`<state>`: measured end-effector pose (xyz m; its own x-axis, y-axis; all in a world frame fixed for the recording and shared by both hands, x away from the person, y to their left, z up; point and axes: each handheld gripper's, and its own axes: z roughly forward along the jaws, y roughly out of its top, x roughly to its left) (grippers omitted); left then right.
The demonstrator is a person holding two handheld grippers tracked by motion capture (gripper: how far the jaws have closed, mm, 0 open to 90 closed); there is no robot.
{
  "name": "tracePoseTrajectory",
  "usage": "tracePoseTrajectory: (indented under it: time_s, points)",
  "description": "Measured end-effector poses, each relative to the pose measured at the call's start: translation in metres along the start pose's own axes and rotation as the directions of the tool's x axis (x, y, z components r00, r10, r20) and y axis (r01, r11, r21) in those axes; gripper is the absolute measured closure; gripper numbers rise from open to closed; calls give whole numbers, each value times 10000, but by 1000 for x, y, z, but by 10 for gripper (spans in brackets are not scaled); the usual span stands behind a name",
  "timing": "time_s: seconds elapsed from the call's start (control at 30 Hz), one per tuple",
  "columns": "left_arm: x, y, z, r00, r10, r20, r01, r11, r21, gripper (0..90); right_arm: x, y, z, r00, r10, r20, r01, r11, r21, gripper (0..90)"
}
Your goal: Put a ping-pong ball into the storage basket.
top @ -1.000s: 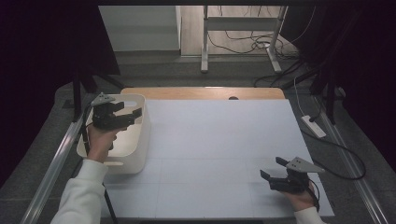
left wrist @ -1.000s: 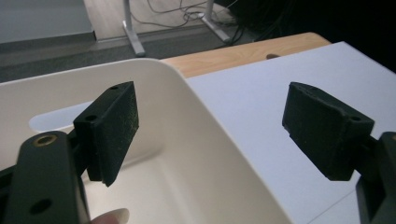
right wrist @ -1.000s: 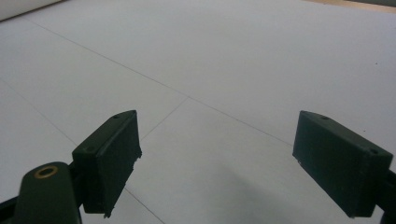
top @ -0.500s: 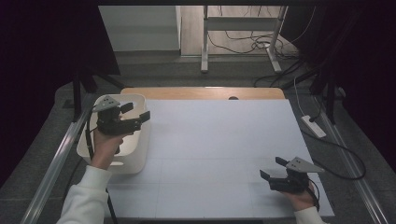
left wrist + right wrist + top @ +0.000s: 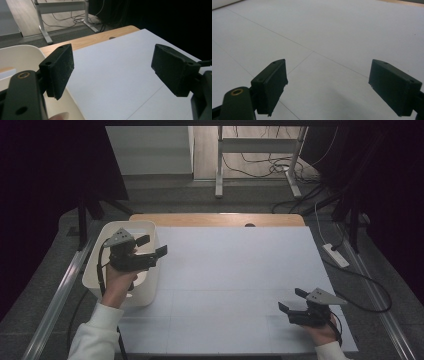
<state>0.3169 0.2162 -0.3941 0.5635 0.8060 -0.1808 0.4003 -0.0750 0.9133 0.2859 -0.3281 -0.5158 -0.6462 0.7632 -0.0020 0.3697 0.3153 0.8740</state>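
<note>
Tongs in the left hand (image 5: 150, 251) gape empty over the white tub's (image 5: 102, 236) rim; right tongs (image 5: 290, 301) gape empty above the worktop (image 5: 235, 270).

Beyond my table I see grey carpeted floor (image 5: 200, 195), a white metal desk frame (image 5: 260, 155) with tangled black cables (image 5: 260, 167) at upper centre, black curtains (image 5: 45, 170) on both sides.

Just beside the left gripper (image 5: 153, 253), the rounded white plastic tub (image 5: 147, 292) looks smooth with a faint sheen, and the black jaw pads (image 5: 62, 70) look matt and finely grained, perhaps rubber or foam. Under the right gripper (image 5: 292, 303), the white table sheet (image 5: 235, 270) looks smooth and matt like paper or laminate, faintly seamed. Beyond both grippers, the light wooden table edge (image 5: 210, 219) looks smooth and satin.
</note>
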Motion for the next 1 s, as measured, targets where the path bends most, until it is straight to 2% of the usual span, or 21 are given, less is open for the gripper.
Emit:
tracePoseTrajectory:
  time_s: [0.13,0.47,0.63,1.0]
  points:
    - [-5,0,2,9998,10,181,-10,10000,0,192,0,0,-1,10000,24,15,-24,10000,-21,153]
    - [-21,-1,3,9974,336,638,-339,9994,40,193,0,0,-1,10000,38,33,-38,10000,-9,153]
    - [-36,-2,5,9926,662,1021,-674,9977,83,193,0,0,-2,10000,-1,28,1,10000,-23,153]
    - [-61,-12,13,9811,1054,1623,-1116,9933,297,194,0,0,-2,10000,9,-12,-10,10000,-79,153]
